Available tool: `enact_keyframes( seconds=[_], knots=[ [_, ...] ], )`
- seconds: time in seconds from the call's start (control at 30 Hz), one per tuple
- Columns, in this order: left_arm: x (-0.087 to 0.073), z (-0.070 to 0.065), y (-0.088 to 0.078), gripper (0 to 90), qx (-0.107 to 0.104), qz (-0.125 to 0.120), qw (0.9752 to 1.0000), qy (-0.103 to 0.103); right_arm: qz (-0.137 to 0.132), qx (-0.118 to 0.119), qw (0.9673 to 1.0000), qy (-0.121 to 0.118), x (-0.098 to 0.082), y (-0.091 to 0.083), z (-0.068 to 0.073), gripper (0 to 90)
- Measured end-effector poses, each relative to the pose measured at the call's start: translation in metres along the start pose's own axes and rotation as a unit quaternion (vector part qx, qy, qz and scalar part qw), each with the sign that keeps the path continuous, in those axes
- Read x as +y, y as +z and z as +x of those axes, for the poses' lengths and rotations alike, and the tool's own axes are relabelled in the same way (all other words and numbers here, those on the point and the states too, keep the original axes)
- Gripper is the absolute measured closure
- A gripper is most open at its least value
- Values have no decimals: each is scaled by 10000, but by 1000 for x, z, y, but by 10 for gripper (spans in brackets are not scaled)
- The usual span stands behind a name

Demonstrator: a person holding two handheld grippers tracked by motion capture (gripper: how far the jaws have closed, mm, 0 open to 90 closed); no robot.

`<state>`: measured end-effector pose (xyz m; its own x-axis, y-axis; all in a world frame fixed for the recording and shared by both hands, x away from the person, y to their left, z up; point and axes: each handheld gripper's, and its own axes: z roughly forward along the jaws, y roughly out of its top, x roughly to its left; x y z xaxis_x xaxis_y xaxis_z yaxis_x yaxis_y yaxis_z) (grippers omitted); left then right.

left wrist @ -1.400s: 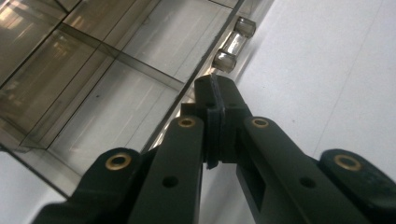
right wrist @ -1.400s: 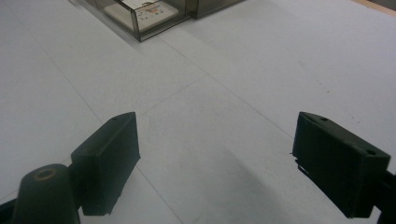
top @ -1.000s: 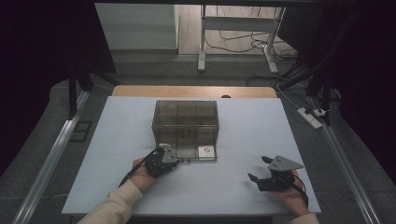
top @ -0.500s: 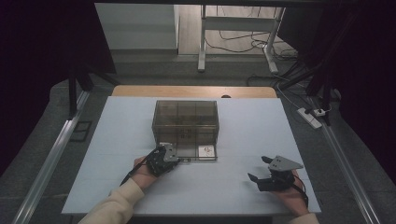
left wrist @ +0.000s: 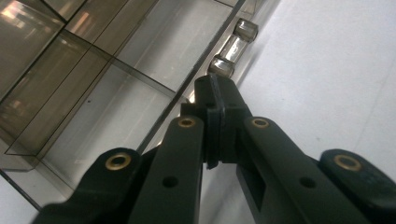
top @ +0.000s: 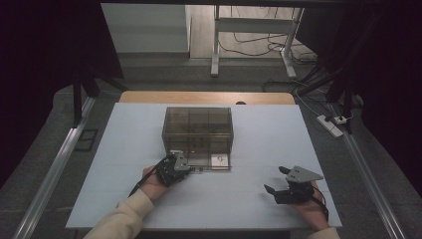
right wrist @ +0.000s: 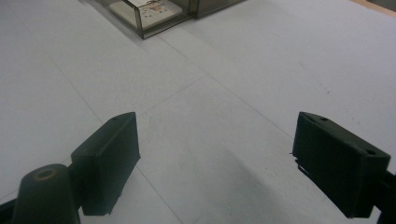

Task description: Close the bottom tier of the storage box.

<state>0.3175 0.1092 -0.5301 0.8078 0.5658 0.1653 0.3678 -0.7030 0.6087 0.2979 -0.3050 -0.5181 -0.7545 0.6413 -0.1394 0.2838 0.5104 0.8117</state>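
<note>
Jaws, left gripper (left wrist: 215, 93): pressed together, their tips at the clear handle (left wrist: 233, 49) on the front edge of the drawer; whether the pads pinch the handle itself I cannot tell.
Jaws, right gripper (right wrist: 215, 161): spread wide with bare worktop (top: 259, 144) between them, well apart from the box.
Organizer box (top: 198, 130): smoky clear plastic, divided into compartments, standing just ahead of the left jaws and far ahead and to the left of the right jaws.
Drawer (left wrist: 116, 93): partitioned cells beside the left jaws look bare.
Front right compartment (right wrist: 154, 18): holds a pale flat card (right wrist: 145, 10) with small printed marks, lying flat, far ahead of the right jaws.
</note>
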Motion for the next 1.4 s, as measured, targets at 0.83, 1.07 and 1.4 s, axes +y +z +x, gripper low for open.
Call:
enact_keyframes(
  seconds=[0.83,1.07,1.4],
  knots=[
    [5,8,10,887,131,12,9999,-109,-36,7,10000,-1,1,0,0,146],
    [6,13,12,886,129,-11,9998,-178,-52,-7,10000,8,1,-1,0,146],
    [8,20,14,887,132,-101,9996,-246,-65,2,10000,2,1,0,0,146]
  ],
)
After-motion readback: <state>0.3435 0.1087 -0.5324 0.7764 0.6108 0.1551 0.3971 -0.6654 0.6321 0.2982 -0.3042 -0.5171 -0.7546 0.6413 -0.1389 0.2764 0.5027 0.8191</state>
